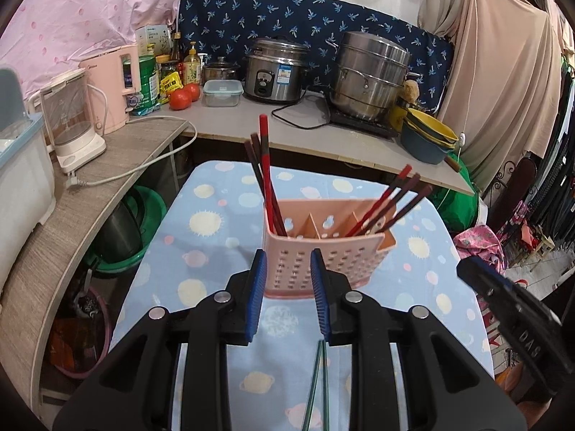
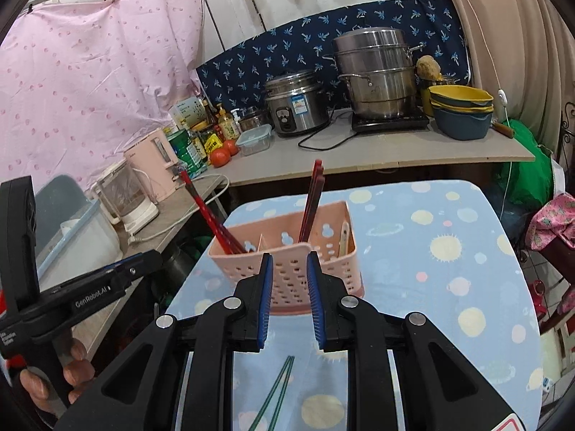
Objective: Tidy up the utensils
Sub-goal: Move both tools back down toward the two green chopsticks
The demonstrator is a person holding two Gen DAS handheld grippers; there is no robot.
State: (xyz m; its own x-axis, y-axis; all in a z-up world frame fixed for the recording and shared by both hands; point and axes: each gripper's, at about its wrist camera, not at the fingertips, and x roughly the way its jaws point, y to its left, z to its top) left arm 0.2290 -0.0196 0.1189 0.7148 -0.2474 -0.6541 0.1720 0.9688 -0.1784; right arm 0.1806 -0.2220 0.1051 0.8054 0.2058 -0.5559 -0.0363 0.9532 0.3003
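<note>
Pink caddy (image 1: pixel 325 251) upright on the blue cloth (image 1: pixel 201 244), red chopsticks (image 1: pixel 267 179) leaning in its end slots, green chopsticks (image 2: pixel 275 393) flat nearer, left gripper (image 1: pixel 288 291) and right gripper (image 2: pixel 288 296) slightly parted, both empty

"GenRobot.AI" printed on left tool (image 2: pixel 118 269) arm; "DAS" on right tool (image 1: pixel 478 269) body.

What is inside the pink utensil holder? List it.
Pink utensil holder: red-and-dark chopsticks in its left compartment, more chopsticks at right. The perforated front wall hides their lower ends.
</note>
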